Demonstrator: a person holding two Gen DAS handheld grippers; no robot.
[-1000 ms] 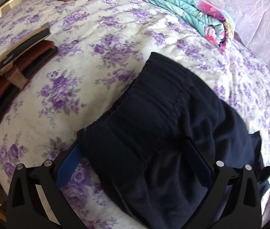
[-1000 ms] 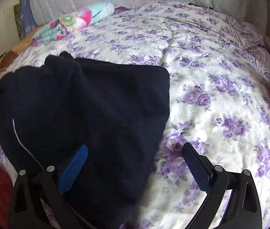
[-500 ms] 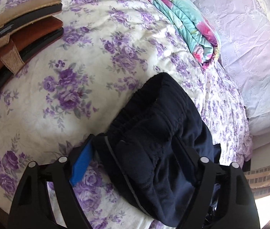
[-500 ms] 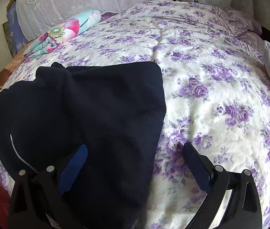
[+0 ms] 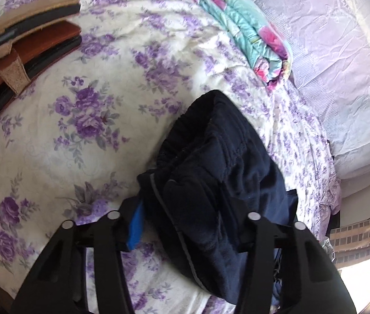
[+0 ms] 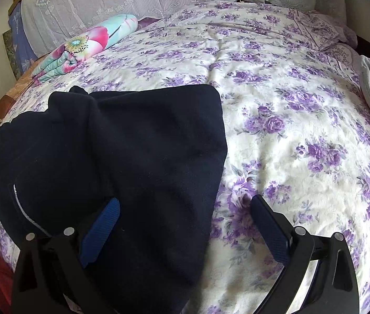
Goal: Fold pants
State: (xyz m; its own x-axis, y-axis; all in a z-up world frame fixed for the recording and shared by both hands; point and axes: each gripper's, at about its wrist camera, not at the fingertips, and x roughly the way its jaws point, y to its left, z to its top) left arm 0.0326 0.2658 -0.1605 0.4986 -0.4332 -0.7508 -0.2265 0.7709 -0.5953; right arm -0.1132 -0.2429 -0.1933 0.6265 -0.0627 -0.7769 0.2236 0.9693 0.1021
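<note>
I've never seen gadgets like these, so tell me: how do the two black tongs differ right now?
The left tongs are closing around a bunched end of the dark navy pants; the right tongs stand wide open. Fabric fills the left tongs' gap, while the right tongs straddle the pants' edge and the purple-flowered bedspread. Both are black, with blue pads.

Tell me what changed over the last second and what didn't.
The left gripper narrowed around the bunched waistband end of the pants and its jaws are closing on it; the fabric now sits gathered between them. Its view swung toward the pillows. The right gripper stayed open and in place, one finger over the pants, the other over the bedspread.
</note>
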